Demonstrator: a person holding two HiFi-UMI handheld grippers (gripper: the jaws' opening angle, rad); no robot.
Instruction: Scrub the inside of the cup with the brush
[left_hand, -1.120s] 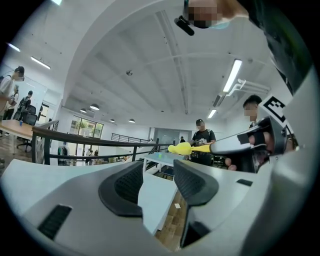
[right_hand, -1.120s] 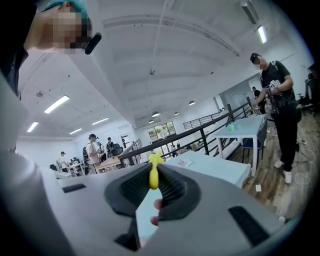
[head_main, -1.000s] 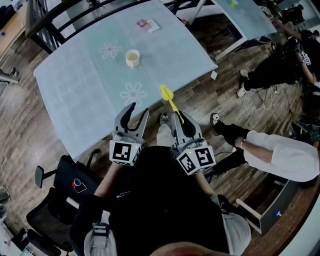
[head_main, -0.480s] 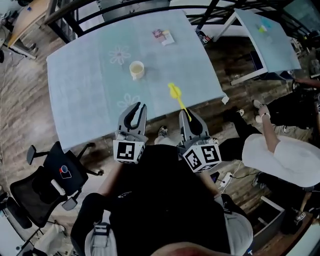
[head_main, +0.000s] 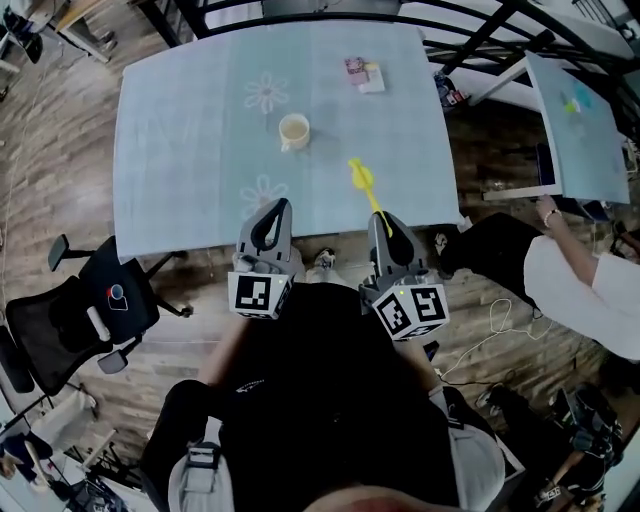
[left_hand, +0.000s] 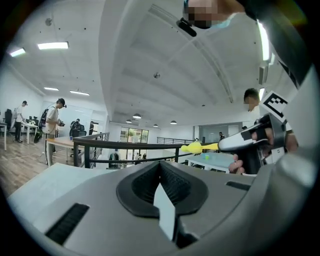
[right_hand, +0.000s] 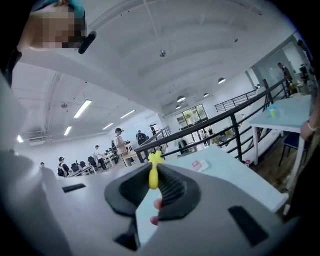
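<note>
A cream cup (head_main: 293, 131) stands upright on the pale blue table (head_main: 180, 150), near its middle. My right gripper (head_main: 391, 228) is shut on the handle of a yellow brush (head_main: 362, 180), whose head sticks out over the table's near edge, right of and nearer than the cup. In the right gripper view the brush (right_hand: 154, 172) stands clamped between the ribbed pads of the right gripper (right_hand: 154, 176). My left gripper (head_main: 272, 212) hovers at the near edge, shut and empty. In the left gripper view the left gripper (left_hand: 161, 167) shows its pads together, with the brush (left_hand: 192, 147) off to the right.
A small packet (head_main: 364, 73) lies at the table's far right. A black office chair (head_main: 70, 320) stands on the wood floor at the left. A person in white (head_main: 585, 290) is at the right, near a second table (head_main: 580, 110). Dark railings run beyond the table.
The left gripper's jaws have closed from open to shut. The head view has swung, so the table now lies squarer ahead. The right gripper still holds the brush.
</note>
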